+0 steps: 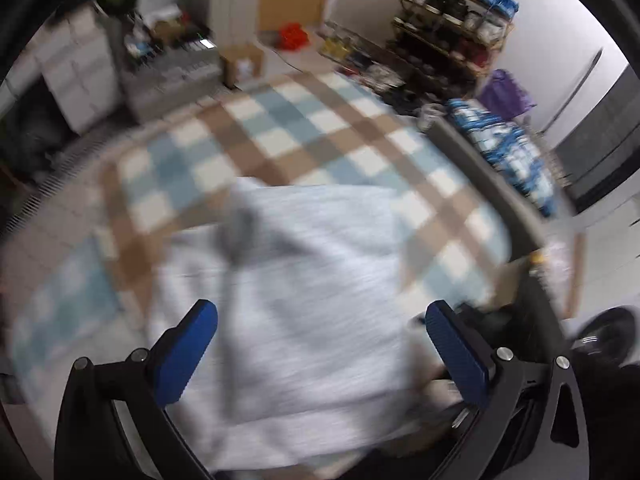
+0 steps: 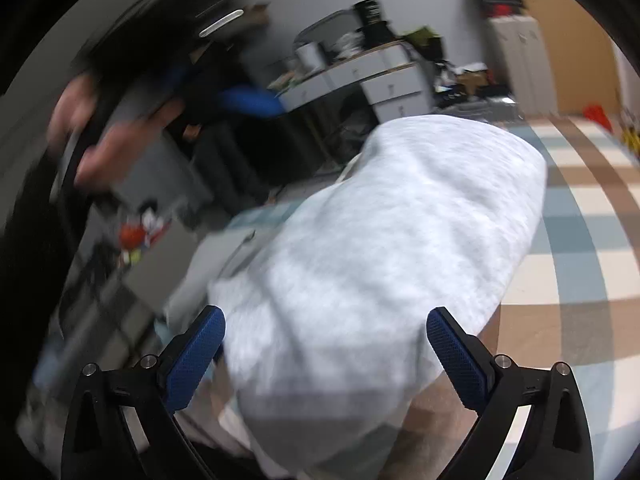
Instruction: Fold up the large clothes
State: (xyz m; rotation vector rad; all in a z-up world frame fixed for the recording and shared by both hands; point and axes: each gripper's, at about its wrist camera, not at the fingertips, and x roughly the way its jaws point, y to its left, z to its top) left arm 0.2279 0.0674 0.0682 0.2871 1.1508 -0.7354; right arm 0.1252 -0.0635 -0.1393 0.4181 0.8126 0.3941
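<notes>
Between the spread blue pads of the right gripper lay a pale grey, soft, fleecy garment, folded into a thick rounded bundle; the jaws stood wide apart and neither pad pressed on the cloth. Beneath it, and to the right of the jaws, stretched a checked cover in brown, blue and cream squares, flat and matte. Up and to the left of those jaws a blurred hand showed, with a blue pad of the other tool beside it.

The left gripper also had its jaws fully parted, empty, with the same grey garment below and between them, its surface streaked by motion blur. Beyond the jaws the checked cover ran on. Farther off stood a white chest of drawers, a cardboard box and, to the upper right, an open shoe rack against a white wall.
</notes>
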